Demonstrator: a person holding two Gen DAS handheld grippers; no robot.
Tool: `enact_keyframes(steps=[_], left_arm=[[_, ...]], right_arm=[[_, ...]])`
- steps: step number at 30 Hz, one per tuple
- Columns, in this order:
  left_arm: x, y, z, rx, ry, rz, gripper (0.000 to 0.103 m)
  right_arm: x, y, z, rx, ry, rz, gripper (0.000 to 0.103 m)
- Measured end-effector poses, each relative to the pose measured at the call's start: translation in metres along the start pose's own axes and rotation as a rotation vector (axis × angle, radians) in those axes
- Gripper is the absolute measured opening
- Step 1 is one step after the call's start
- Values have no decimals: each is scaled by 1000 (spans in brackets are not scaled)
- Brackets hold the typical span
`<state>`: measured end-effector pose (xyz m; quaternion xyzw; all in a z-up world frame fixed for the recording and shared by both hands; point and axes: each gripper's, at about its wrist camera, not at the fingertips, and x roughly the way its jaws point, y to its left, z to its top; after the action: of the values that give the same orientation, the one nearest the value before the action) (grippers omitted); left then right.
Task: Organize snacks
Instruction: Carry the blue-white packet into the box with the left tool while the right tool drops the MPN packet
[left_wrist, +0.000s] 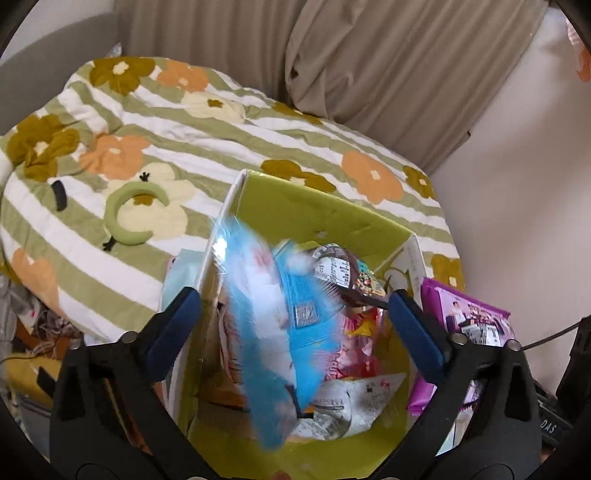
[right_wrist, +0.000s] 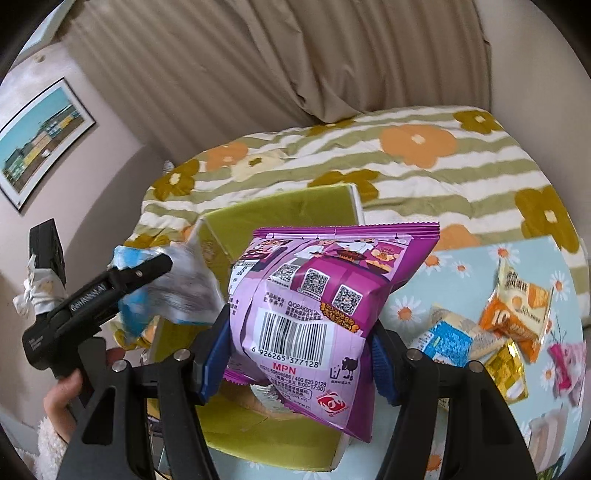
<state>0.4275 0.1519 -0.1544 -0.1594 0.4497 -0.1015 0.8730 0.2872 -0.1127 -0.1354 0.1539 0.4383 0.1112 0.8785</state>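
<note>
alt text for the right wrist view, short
The right gripper clamps a purple snack bag above a green box. At left, the left gripper is beside a blurred blue packet. More snacks lie at right on a daisy-print cloth.

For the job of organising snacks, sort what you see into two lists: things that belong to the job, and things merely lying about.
Part of the job:
green box
blue packet, loose between the open left tongs
purple packet, gripped by the right tongs
orange packet

Lying about:
floral quilt
green crescent
framed picture
</note>
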Motion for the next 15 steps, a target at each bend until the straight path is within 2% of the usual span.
enact_keyframes(steps=[7,15], left_arm=[[-7,-1,-13,56,22,26,101],[-48,5,-36,25,-16,58,101]], right_arm=[[3,8,-4,2,11,-17,61],[5,26,-8,-79,36,35,61]])
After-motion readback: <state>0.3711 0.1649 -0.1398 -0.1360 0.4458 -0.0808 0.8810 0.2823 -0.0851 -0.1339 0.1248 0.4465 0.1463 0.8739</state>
